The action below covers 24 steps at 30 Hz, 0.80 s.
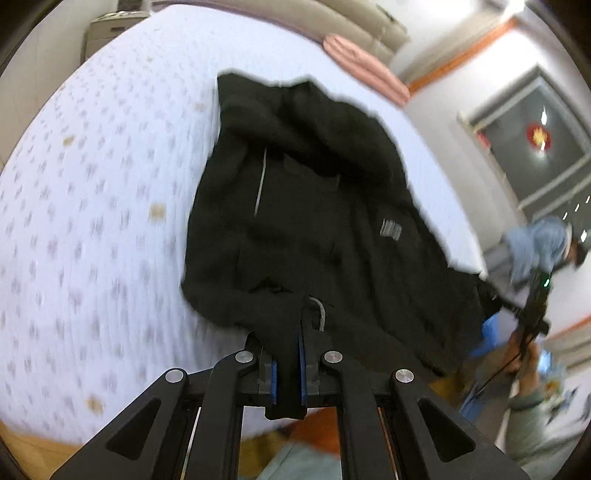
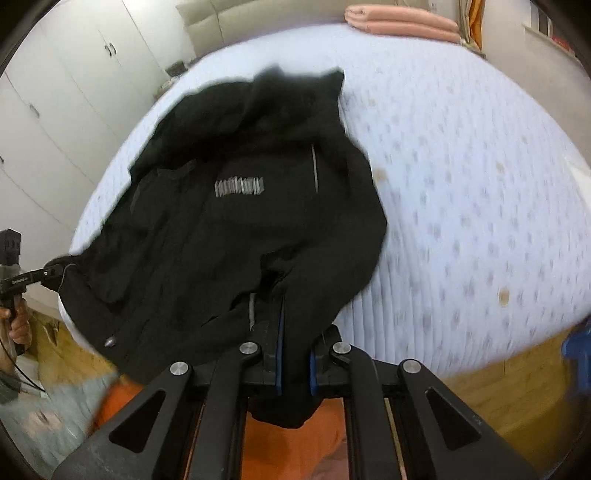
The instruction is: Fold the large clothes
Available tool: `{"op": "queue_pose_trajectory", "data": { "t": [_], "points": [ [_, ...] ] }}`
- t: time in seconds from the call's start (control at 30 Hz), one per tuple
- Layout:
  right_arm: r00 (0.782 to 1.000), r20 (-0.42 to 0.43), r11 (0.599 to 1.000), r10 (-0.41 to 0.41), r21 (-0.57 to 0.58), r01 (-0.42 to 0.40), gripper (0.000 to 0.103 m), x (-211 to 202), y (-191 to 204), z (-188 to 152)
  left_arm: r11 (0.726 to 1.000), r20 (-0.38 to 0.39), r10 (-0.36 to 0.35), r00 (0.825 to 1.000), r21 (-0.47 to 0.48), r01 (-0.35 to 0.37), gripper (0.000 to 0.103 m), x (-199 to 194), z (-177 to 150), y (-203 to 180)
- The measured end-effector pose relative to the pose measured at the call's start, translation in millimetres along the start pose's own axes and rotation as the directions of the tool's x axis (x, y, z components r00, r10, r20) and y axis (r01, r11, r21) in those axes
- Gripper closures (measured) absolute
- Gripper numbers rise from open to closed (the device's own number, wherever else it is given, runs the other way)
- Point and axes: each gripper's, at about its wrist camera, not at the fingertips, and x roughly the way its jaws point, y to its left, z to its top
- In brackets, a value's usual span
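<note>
Jacket spread on bed, hem pinched at both ends
Left gripper and right gripper each clamped black jacket at lower centre frame, likely tensioning it flat on bed for folding

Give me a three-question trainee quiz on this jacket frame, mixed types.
1. True or false: both hand-held grippers, left and right, are shut on the black fabric jacket.
2. The jacket lies on: A) wooden floor B) white patterned mattress C) chair.
3. Fill in: the folded ____ blanket sits at the bed's far end.

Key: 1 true; 2 B; 3 pink.
</note>
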Motion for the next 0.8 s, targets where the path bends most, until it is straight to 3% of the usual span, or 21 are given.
{"op": "queue_pose_trajectory", "data": {
  "t": [0.13,0.2,0.33,0.43,0.6,0.7,0.8],
  "points": [
    [0.997,0.078,0.999,0.011,0.049,-0.015,0.091,-5,-1,82,1.0,0.086,-0.016,0.996,-0.004,0.017,0.094,-5,75,-3],
    [0.992,0.124,0.999,-0.018,0.039,0.014,0.091,-1,1,120,1.0,0.171,-0.017,0.985,-0.002,0.018,0.091,-6,124,-7],
    [0.981,0.19,0.992,-0.035,0.127,0.011,0.089,25,-12,189,0.999,0.281,0.022,0.959,-0.04,-0.011,0.089,8,191,-2],
    [0.973,0.221,0.982,-0.068,0.186,0.026,0.088,62,-21,237,0.995,0.334,0.091,0.938,-0.064,-0.073,0.088,48,236,6],
    [0.982,0.136,0.975,-0.134,0.194,0.106,0.088,138,-18,275,0.967,0.227,0.253,0.941,-0.082,-0.24,0.088,129,254,30],
    [0.982,0.085,0.974,-0.166,0.167,0.15,0.087,178,-20,270,0.961,0.169,0.275,0.947,-0.066,-0.267,0.088,161,250,44],
    [0.984,0.061,0.974,-0.169,0.16,0.158,0.086,204,-23,259,0.96,0.188,0.278,0.942,-0.03,-0.278,0.088,170,242,44]
  ]
}}
